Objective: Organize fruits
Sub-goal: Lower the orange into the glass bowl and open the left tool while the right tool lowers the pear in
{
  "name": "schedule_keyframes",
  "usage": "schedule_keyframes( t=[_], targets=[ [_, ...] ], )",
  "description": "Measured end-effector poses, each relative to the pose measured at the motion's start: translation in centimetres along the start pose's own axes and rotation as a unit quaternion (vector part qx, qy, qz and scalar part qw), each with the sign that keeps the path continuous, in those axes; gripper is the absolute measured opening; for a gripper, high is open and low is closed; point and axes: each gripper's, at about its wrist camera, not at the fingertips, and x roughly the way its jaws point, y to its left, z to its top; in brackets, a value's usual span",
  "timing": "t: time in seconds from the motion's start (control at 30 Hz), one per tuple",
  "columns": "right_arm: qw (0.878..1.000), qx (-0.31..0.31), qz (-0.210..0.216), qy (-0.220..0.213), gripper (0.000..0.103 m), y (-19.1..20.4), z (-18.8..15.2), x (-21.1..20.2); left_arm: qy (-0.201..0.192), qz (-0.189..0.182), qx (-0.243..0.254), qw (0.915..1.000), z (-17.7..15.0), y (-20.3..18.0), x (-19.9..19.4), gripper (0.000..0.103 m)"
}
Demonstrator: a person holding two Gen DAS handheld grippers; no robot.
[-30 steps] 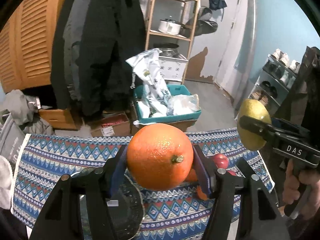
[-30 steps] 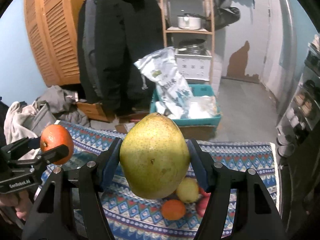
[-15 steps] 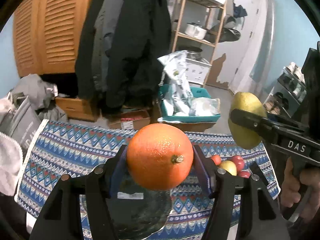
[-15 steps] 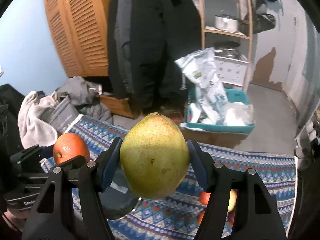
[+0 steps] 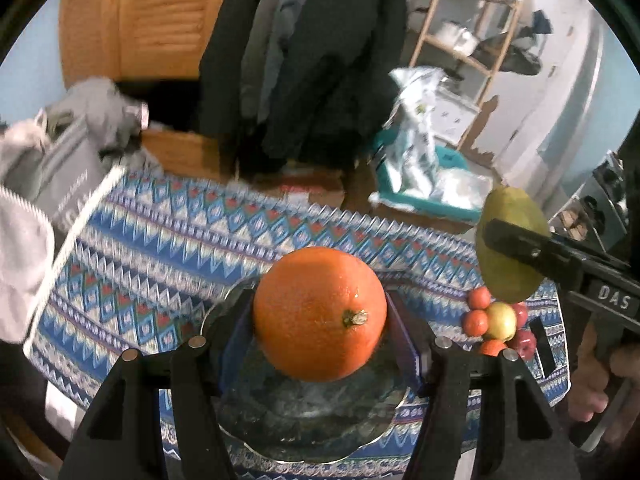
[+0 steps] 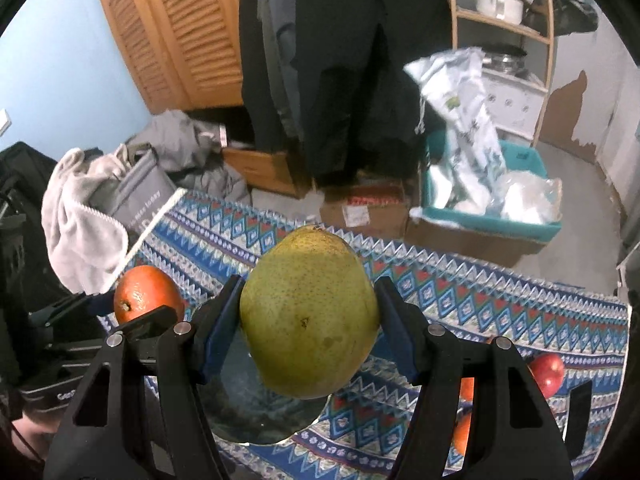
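My left gripper [image 5: 320, 316] is shut on an orange [image 5: 320, 314], held above a clear glass plate [image 5: 312, 420] on the patterned cloth [image 5: 168, 248]. In the right wrist view my right gripper [image 6: 310, 320] is shut on a green pear [image 6: 310, 320], over the same glass plate [image 6: 248, 404]. Each gripper shows in the other's view: the pear [image 5: 510, 248] at the right, the orange [image 6: 146, 294] at the left. A cluster of small fruits [image 5: 498, 322] lies on the cloth to the right of the plate; a red apple [image 6: 548, 372] is among them.
A black slot-shaped object [image 5: 540, 346] lies on the cloth by the fruit cluster. Beyond the table are a teal bin of bags [image 6: 488, 204], cardboard boxes [image 6: 364, 210], hanging dark coats [image 6: 340, 68], a wooden shelf [image 6: 500, 12] and a grey bag with towels [image 6: 104, 208] at the left.
Both grippers have moved left and down over the table while holding their fruits. The glass plate now lies below both; the fruit cluster has shifted to the right in view.
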Motion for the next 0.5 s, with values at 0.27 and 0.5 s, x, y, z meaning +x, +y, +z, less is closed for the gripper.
schedule_keyframes(
  t=[0.27, 0.5],
  targets=[
    [0.999, -0.009, 0.01, 0.038, 0.066, 1.2, -1.1, 4.3, 0.064, 0.023, -0.035, 0.9971, -2.4, 3.4, 4.8, 0.065],
    [0.997, -0.012, 0.02, 0.069, 0.066, 1.9, -2.4, 7.4, 0.11, 0.041, -0.045, 0.9921, -4.3, 4.8, 8.3, 0.065]
  ],
)
